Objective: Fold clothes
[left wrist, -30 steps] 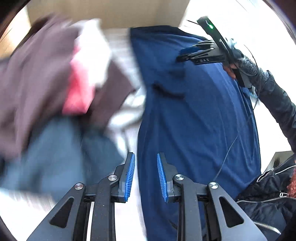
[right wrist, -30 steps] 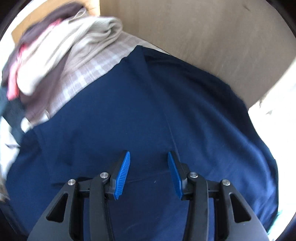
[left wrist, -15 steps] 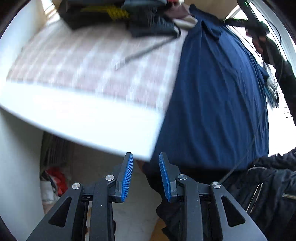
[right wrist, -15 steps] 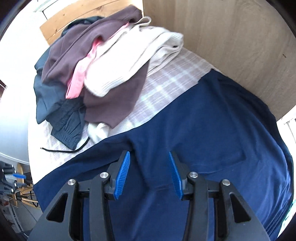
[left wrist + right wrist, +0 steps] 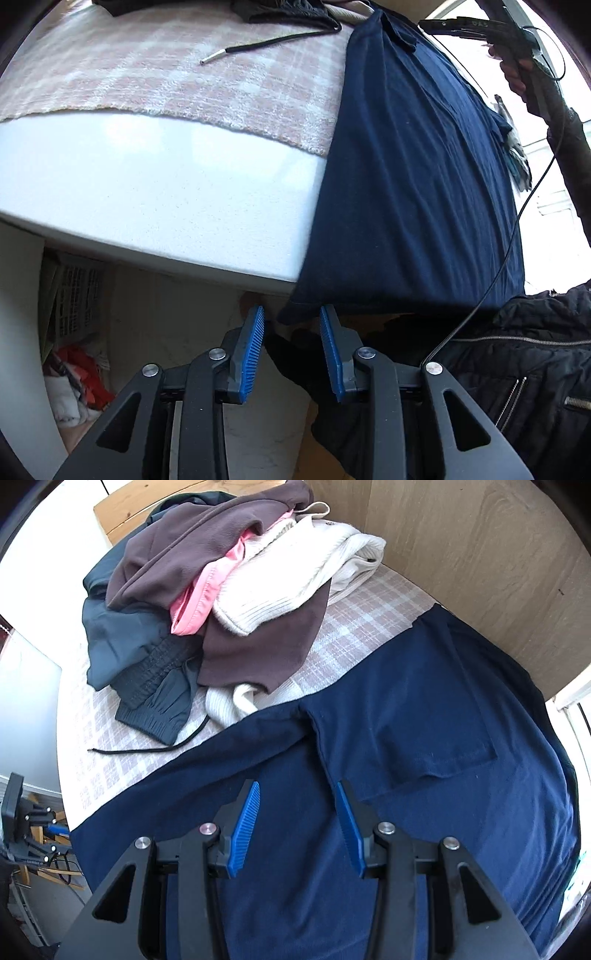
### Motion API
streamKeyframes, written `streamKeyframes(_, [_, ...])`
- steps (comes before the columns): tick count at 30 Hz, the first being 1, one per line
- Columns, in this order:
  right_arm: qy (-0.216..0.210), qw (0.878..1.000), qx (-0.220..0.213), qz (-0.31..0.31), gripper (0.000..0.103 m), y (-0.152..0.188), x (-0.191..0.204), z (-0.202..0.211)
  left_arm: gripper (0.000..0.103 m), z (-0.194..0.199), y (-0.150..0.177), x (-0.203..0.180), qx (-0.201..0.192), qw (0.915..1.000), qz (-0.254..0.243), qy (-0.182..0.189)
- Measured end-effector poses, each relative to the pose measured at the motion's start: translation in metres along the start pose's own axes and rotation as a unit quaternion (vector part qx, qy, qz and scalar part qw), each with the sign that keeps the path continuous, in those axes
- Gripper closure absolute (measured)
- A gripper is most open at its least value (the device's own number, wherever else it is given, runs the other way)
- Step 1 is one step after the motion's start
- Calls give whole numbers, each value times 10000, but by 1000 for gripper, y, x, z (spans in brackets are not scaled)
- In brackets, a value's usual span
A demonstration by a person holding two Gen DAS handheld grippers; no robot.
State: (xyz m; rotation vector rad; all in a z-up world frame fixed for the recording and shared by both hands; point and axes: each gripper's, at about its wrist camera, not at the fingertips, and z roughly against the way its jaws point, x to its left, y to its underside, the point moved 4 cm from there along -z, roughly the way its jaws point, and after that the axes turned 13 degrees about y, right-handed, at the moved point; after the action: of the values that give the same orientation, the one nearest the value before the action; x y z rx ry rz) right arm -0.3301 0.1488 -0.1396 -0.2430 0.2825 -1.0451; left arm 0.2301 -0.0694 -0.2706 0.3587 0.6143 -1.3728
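A navy blue garment [image 5: 424, 746] lies spread flat over the bed, its lower hem hanging over the mattress edge [image 5: 406, 184]. My left gripper [image 5: 291, 317] is open below the mattress edge, its blue pads on either side of the garment's hanging bottom corner [image 5: 295, 314] without closing on it. My right gripper [image 5: 295, 794] hovers open above the garment's middle, near a sleeve seam, holding nothing. In the left wrist view the right gripper [image 5: 461, 27] shows at the far top, held by a gloved hand.
A pile of clothes [image 5: 221, 590], brown, pink, cream and dark grey, lies on the checked blanket [image 5: 351, 627] beyond the garment. A wooden headboard [image 5: 480, 572] rises at the right. Under the white mattress [image 5: 166, 184] is a basket [image 5: 74, 295]. A person's black jacket [image 5: 517, 369] is close.
My left gripper dropped from above the bed to below the mattress edge, reaching the garment's hanging corner. My right gripper pulled back, bringing the clothes pile into view.
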Motion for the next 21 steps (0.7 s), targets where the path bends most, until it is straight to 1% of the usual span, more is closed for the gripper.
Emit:
streamKeyframes(1, [16,10000,5,-5,61,1,0,1,70,-1,-1,2,26,10000,-16,88])
streamKeyframes(4, [41,10000,34,-2,61,4,1,4,70,-3,-7,5,99,9994,-152,297])
streamKeyframes(8, [118,9999,73,-10,61,6,-1,2,71,-2,-15,4,197,9986,-243,431])
streamKeyframes(9, [133,9999,72,-30,61,6,-2,1,74,-1,-17,3,221,9983,-266,464])
streamKeyframes(10, [156,9998,51,-64,61,4,-3,0,80,-1,-19,3,246,9980,-288,497])
streamKeyframes(11, [184,9998,12,-108,61,2,-6,0,89,-1,-21,3,270,9977,-311,531])
streamKeyframes(12, [220,9996,-24,-168,61,0,-9,0,93,0,-22,1,283,9978,-305,522])
streamKeyframes(14, [274,9991,-85,-326,61,-7,-18,-1,96,11,-20,-7,266,9982,-314,447])
streamKeyframes(16, [324,9982,-131,-485,61,-20,-26,-4,97,25,-19,-15,215,9984,-309,421])
streamKeyframes(18, [397,9970,-156,-639,61,-35,-35,-9,97,31,-17,-21,120,9985,-355,408])
streamKeyframes(21, [375,9946,-42,-967,61,-62,-49,-23,97,55,-10,-32,-50,9985,-379,392])
